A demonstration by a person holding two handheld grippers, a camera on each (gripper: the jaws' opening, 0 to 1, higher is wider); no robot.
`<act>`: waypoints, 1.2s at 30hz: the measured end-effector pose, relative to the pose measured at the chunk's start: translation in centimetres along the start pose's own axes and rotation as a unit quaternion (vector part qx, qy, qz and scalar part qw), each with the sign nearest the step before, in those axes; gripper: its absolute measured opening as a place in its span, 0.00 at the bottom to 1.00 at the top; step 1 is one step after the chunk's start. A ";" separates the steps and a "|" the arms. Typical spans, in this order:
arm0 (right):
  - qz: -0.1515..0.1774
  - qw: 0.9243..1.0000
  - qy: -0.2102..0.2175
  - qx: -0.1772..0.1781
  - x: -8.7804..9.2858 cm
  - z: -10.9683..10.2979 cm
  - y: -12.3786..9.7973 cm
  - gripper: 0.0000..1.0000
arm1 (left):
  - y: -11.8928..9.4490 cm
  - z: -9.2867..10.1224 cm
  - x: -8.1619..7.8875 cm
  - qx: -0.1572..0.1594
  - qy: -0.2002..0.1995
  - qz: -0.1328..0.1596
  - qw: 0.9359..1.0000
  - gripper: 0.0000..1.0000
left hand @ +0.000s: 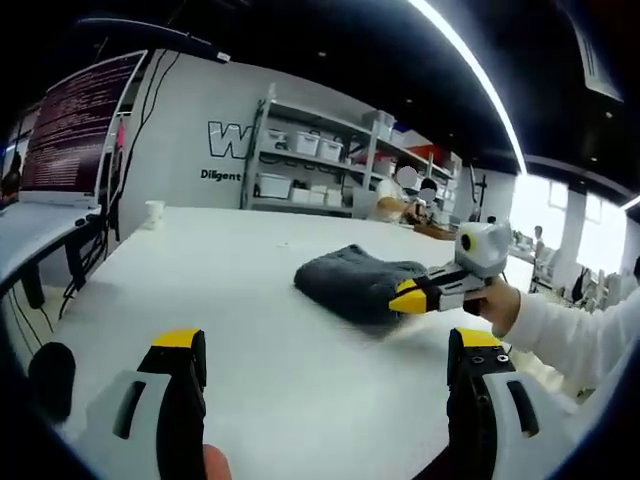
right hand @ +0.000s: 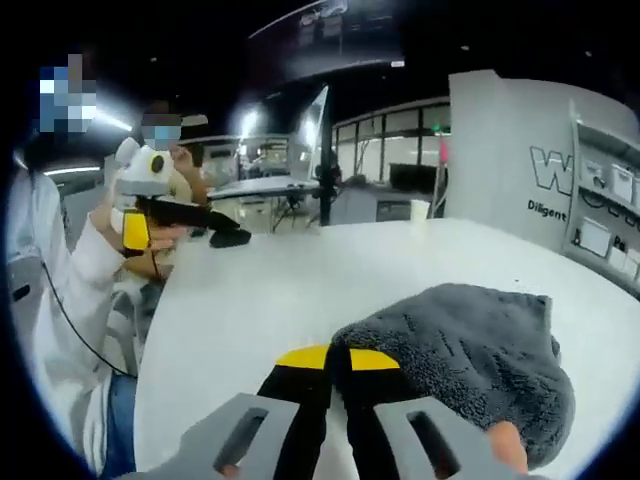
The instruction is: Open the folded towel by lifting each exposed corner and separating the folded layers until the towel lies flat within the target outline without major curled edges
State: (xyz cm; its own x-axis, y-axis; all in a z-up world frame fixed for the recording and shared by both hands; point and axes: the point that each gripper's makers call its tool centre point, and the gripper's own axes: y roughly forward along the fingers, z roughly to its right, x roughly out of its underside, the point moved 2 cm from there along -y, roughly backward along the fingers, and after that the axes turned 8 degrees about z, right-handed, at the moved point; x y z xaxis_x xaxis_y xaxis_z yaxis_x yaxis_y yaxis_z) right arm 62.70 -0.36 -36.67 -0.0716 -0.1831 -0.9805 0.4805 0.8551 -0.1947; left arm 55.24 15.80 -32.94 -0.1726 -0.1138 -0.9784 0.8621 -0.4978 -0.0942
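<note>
In the left gripper view, the left gripper (left hand: 325, 365) stands with jaws apart over bare white table (left hand: 230, 290). At 1 o'clock beyond it lies the folded grey towel (left hand: 355, 280), its near edge pinched by the right gripper (left hand: 408, 297), jaws together. Shelving (left hand: 310, 160) lines the far wall.

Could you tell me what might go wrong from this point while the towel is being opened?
1. The right gripper is shut at the edge of the folded grey towel; it may have pinched several layers, so lifting could drag the whole bundle instead of opening it.
2. The left gripper hangs open, well short of the towel, so nothing pins the cloth; it could slide across the smooth white table.
</note>
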 end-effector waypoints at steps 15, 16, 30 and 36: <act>0.003 1.000 0.011 0.018 -0.3 -0.7 3.9 0.00 | 0.0 -0.9 0.5 -0.007 -0.007 -0.002 1.000 1.00; 0.002 1.000 0.011 0.019 -0.3 -0.8 4.1 0.00 | 0.1 -0.9 0.5 -0.006 -0.008 -0.003 1.000 1.00; -0.036 0.998 -0.040 0.039 0.4 -2.8 3.3 0.15 | 0.0 -0.9 0.6 -0.010 -0.008 -0.004 1.000 1.00; -0.040 0.997 -0.052 0.039 -0.4 -3.7 1.0 0.26 | 0.2 -0.4 0.5 -0.006 -0.003 -0.005 1.000 1.00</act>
State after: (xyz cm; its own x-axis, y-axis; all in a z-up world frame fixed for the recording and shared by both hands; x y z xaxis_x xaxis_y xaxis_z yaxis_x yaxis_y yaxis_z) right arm 59.98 2.40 -36.62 -0.0224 -0.3022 -0.9530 0.5445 0.7957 -0.2651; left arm 55.46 15.99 -33.49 -0.1847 -0.1143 -0.9761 0.8655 -0.4894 -0.1064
